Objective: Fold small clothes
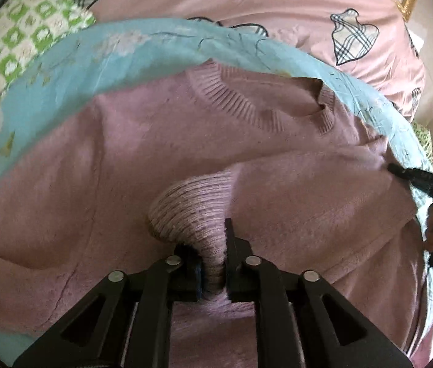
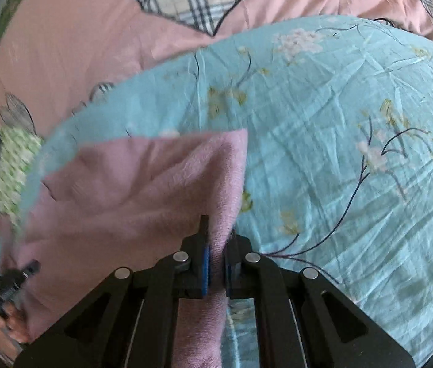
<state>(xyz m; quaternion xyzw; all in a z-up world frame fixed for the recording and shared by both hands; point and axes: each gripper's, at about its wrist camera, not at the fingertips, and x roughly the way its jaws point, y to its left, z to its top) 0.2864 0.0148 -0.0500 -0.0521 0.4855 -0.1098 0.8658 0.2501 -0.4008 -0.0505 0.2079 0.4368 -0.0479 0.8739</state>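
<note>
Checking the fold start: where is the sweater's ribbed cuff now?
In the left wrist view the ribbed cuff sits bottom centre, pinched in the left gripper, below the neckline.

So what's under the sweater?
The sweater lies on a blue floral sheet, which shows past its edges, over a pink quilt. What is under its middle is covered.

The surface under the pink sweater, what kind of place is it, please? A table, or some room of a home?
Most likely a bed in a bedroom. The pink sweater lies on a light blue floral sheet, beside a pink quilt with plaid hearts and a green patterned cloth.
</note>
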